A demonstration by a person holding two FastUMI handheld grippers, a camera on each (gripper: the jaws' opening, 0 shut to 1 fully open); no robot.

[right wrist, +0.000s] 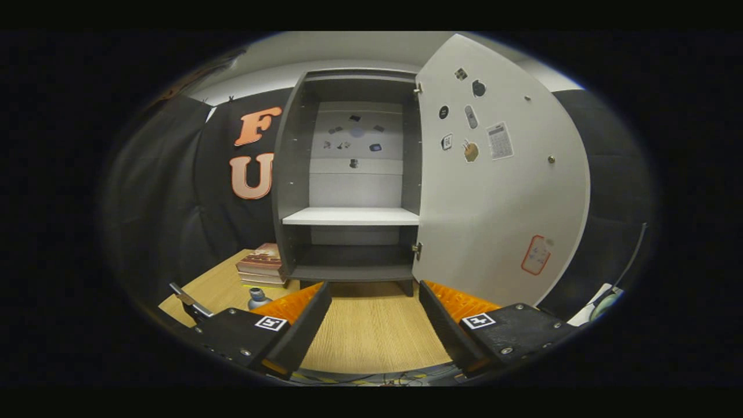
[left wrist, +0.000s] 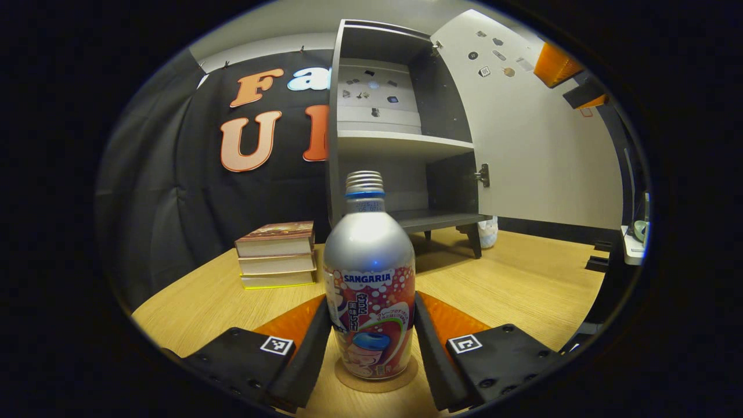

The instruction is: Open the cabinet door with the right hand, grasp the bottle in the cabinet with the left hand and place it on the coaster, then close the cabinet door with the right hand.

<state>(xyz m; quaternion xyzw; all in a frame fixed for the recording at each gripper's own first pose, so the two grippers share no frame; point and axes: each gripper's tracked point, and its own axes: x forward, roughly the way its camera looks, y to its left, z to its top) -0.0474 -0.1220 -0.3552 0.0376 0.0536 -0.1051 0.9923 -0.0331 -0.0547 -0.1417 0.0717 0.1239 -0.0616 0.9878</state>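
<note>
Setting the bottle (left wrist: 369, 290) down on the coaster (left wrist: 376, 380), cabinet door (right wrist: 499, 191) left to shut.

Nearest us, our left gripper (left wrist: 370, 342) has its fingers close beside the bottle, contact unclear; we should part them fully and back straight off so it stays upright. Our right gripper (right wrist: 374, 325) is spread and empty over the table (right wrist: 371, 337); beyond, the cabinet (right wrist: 348, 174) stands open.

Bottle (right wrist: 257, 298) mostly hidden behind gripper (right wrist: 374, 325)
</note>
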